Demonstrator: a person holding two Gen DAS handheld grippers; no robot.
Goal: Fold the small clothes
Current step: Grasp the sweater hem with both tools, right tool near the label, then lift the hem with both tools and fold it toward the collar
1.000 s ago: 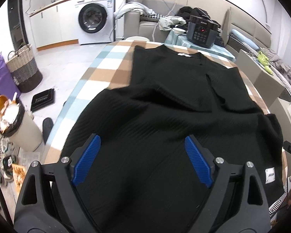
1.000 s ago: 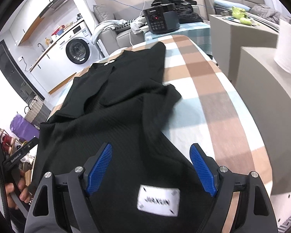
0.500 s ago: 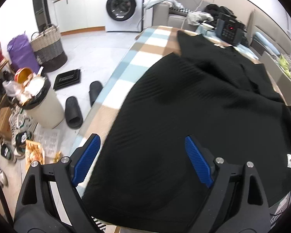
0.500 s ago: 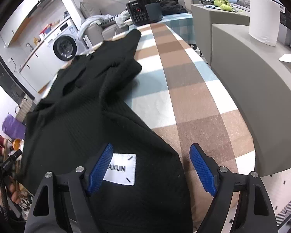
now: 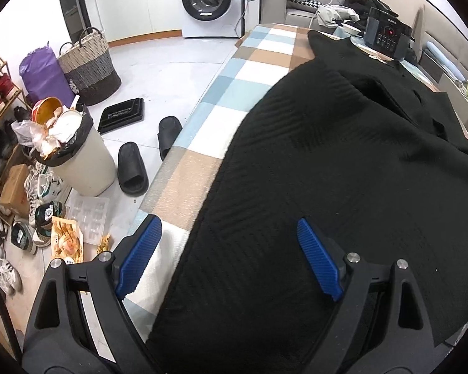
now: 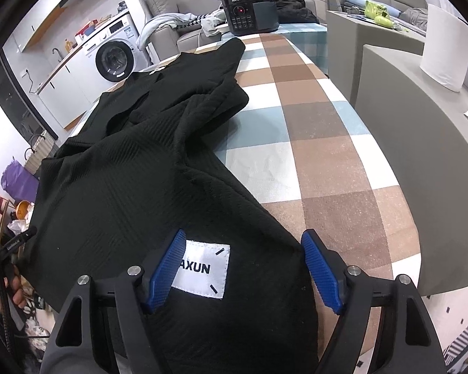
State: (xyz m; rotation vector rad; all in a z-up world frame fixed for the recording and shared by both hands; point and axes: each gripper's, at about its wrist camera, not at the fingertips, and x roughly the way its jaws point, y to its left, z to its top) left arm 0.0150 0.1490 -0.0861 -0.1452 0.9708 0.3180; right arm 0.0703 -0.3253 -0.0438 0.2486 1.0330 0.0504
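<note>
Black ribbed garment (image 5: 327, 162) is lying spread over the checked bench (image 6: 333, 155).

Soft, limp, light knit is being approached: left gripper (image 5: 231, 255) is held open above the hem edge; right gripper (image 6: 243, 272), jaws just narrowing but ungripped, is straddling the labelled corner, the likeliest hold.

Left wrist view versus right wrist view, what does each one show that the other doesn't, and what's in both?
Only the left wrist view shows the trash bin, black slippers and the left gripper, open over the garment's left edge. Only the right wrist view shows the white label, paper roll and the right gripper, jaws just closing, pads not pressing. Both share the black garment, checkered tablecloth, washing machine and cooker.
</note>
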